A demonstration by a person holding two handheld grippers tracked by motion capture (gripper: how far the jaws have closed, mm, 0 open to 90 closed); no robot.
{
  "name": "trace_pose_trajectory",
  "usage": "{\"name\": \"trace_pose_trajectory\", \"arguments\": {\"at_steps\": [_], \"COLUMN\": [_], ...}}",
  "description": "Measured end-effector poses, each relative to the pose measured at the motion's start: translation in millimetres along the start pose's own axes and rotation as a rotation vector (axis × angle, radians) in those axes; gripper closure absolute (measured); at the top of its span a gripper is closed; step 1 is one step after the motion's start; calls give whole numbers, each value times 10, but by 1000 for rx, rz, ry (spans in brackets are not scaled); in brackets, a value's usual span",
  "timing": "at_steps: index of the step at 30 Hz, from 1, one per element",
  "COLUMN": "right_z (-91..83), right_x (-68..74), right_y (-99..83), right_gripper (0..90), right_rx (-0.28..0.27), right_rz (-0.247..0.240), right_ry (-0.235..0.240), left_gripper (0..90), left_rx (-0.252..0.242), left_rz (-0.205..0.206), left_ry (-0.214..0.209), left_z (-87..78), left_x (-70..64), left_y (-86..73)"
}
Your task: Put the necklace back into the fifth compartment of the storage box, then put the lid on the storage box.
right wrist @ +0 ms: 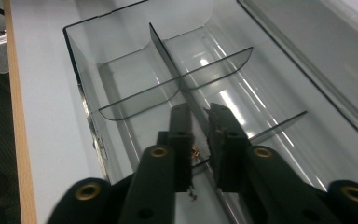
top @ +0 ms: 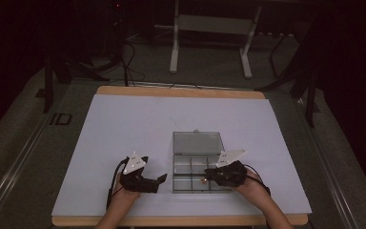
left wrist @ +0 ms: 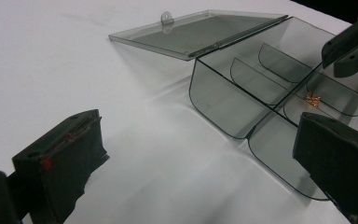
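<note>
Two grippers work a clear compartment box (top: pixel 198 164) on the white table (top: pixel 124 124). Left gripper (top: pixel 156 182) waits wide open and empty beside it. Right gripper (right wrist: pixel 199 140), jaws nearly closed, reaches inside; whether they pinch anything I cannot tell. Small copper bits (left wrist: pixel 313 98) lie just under its fingertips (right wrist: pixel 182 121): judge depth, close slowly, clear the divider (right wrist: pixel 177 86).

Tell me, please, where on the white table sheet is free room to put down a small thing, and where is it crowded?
Free: the wide stretch of white sheet behind the left claw and left of the clear box, and the strip right of the box toward the table edge. Crowded: the near middle, where both hands flank the box and the right claw reaches into a compartment near small copper bits.
</note>
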State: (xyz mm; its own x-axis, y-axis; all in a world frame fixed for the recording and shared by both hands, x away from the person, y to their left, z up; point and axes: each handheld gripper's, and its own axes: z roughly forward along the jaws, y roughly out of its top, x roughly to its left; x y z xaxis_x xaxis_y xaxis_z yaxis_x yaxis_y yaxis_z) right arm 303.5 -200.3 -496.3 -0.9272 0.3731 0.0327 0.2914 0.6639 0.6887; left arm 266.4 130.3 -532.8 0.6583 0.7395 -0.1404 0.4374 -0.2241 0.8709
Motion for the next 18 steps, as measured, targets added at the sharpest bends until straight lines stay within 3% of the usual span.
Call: {"name": "trace_pose_trajectory", "arguments": {"at_steps": [18], "right_z": [-331], "right_x": [-61], "right_y": [-134], "right_gripper": [362], "right_rx": [-124], "right_rz": [53], "right_ry": [-57], "left_gripper": [26], "left_rx": [-1], "left_rz": [20], "left_ry": [-40], "left_z": [-7], "left_x": [-25], "left_y": [35]}}
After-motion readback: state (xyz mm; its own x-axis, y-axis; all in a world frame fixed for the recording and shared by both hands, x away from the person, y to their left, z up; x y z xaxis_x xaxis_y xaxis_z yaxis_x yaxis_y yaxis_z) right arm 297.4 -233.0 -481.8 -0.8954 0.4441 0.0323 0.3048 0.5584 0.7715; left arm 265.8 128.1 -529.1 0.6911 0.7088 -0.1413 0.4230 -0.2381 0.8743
